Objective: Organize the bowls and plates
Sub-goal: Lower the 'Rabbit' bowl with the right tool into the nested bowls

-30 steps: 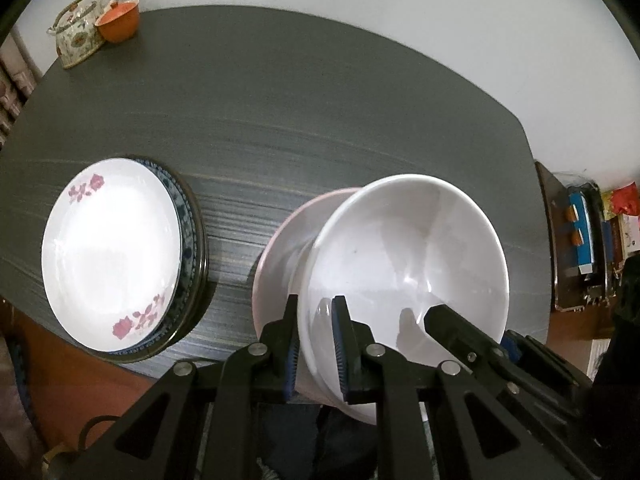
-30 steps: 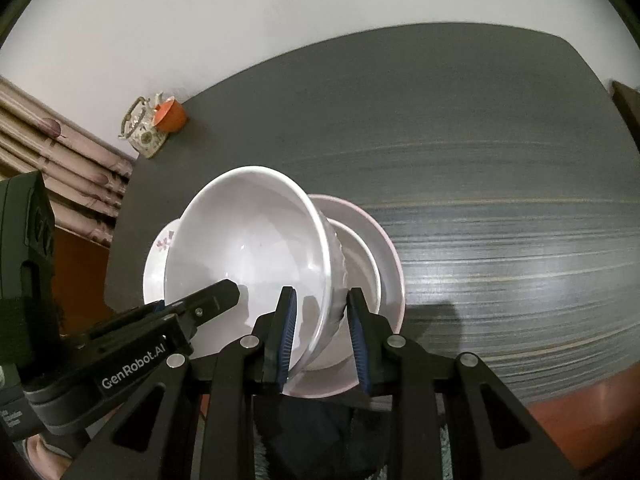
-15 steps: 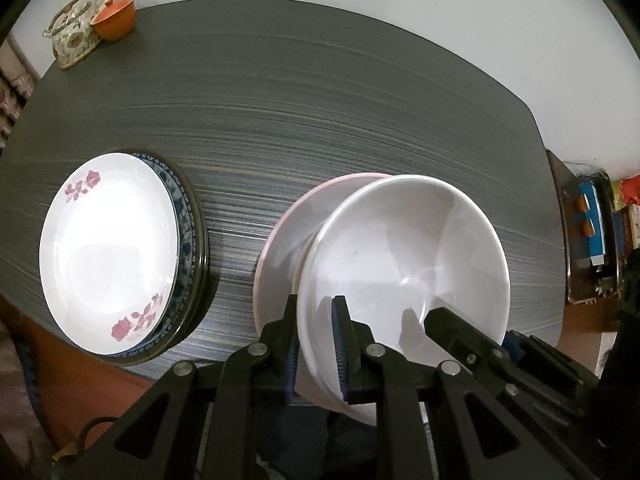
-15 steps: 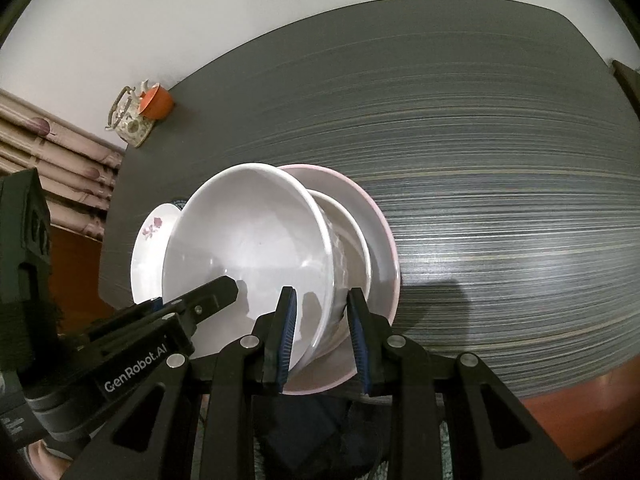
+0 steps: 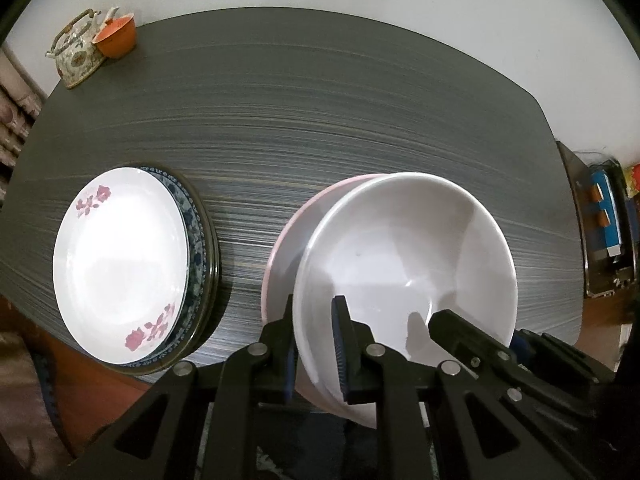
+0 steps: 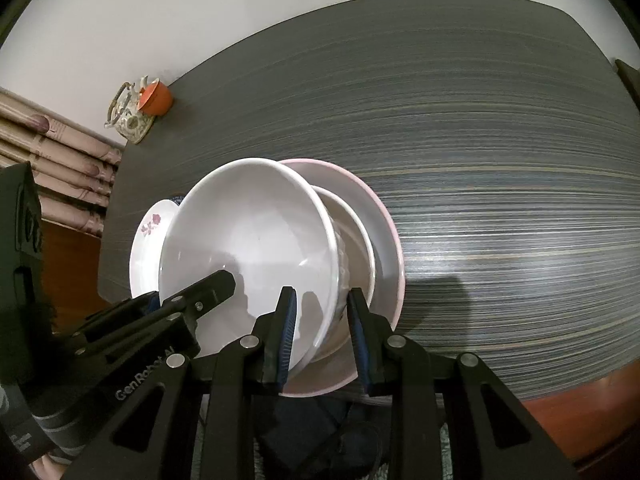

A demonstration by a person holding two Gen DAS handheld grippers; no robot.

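Note:
A large white bowl (image 5: pixel 404 256) is held tilted over a pink-rimmed plate (image 5: pixel 288 240) near the table's front edge. My left gripper (image 5: pixel 314 308) is shut on the bowl's near left rim, one pad inside and one outside. My right gripper (image 6: pixel 321 300) is shut on the same bowl (image 6: pixel 248 240) at its right rim. A smaller white bowl (image 6: pixel 354 232) sits on the pink-rimmed plate (image 6: pixel 384 224) just under the big one, and its rim also lies between the right pads. To the left is a stack of plates topped by a white plate with pink flowers (image 5: pixel 120 256).
A patterned teapot (image 5: pixel 76 52) and an orange cup (image 5: pixel 116 38) stand at the far left corner of the dark striped table (image 5: pixel 360 120). Curtains (image 6: pixel 60 160) hang at the left, and shelves with boxes (image 5: pixel 604 216) stand past the right edge.
Both grippers keep the same hold on the large white bowl. The views have shifted slightly, and the bowl stays over the pink-rimmed plate.

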